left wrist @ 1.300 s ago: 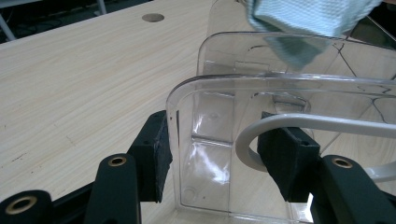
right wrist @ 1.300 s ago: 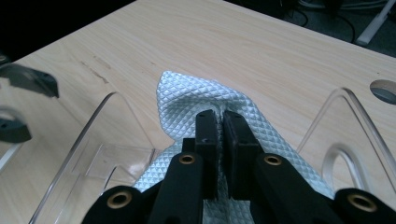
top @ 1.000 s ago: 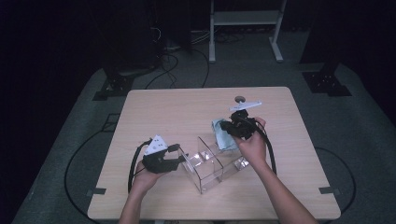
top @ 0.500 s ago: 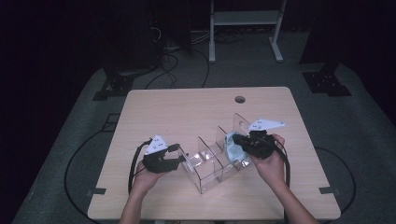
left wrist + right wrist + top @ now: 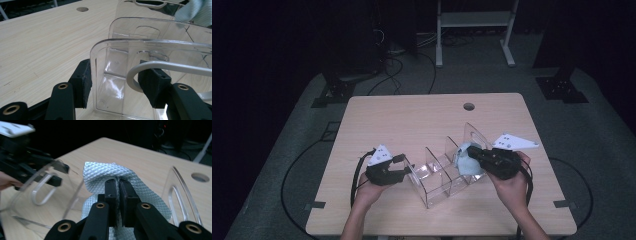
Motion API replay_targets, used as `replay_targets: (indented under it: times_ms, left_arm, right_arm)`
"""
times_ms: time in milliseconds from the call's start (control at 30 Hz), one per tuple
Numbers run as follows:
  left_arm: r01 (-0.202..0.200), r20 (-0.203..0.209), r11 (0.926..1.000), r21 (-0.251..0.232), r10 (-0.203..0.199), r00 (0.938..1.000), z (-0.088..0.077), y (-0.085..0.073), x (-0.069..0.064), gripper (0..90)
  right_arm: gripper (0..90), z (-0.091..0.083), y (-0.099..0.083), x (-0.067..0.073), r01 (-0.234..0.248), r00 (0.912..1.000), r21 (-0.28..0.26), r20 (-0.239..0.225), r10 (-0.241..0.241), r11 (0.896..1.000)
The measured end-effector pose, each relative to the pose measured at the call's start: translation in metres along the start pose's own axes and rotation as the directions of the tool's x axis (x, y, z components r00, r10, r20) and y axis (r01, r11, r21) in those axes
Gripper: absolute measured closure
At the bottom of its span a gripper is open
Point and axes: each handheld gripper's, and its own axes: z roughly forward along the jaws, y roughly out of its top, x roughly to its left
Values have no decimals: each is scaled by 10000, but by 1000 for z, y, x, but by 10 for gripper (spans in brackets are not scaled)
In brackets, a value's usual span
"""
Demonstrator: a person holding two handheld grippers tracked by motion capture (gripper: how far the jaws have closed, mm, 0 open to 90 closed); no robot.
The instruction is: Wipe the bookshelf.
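Holding a pale blue cloth over the far end of a clear plastic divider rack on the wooden table.

Right gripper, jaws pressed together on the cloth, hangs just above the rack's end compartment, so the cloth lies straight below them. Left gripper, jaws spread either side of the rack's near end wall without quite closing, steadies it; rack's long axis runs between both hands.

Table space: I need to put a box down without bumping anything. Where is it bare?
The table is bare across its far half, around the cable hole, and at the near right corner. The near middle is crowded: clear organizer, cloth, both grippers.
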Motion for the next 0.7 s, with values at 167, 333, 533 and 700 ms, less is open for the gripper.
replay_targets:
  times_ms: [167,333,533,700]
  left_arm:
    - [31,-60,10000,25,-31,10000,0,0,-1,455]
    - [36,-80,10000,14,-36,10000,1,0,-1,455]
    - [23,-128,10000,47,-22,9999,1,1,-2,455]
    - [28,-159,10000,61,-27,9999,1,1,-2,454]
  right_arm:
    - [849,-13,4,24,304,9973,-202,-668,-317,9993]
    - [848,-6,-5,41,442,9935,-14,-1045,-441,9990]
    - [848,15,-16,50,665,9927,349,-1026,-626,9972]
    - [849,31,-16,52,805,9927,537,-939,-752,9953]
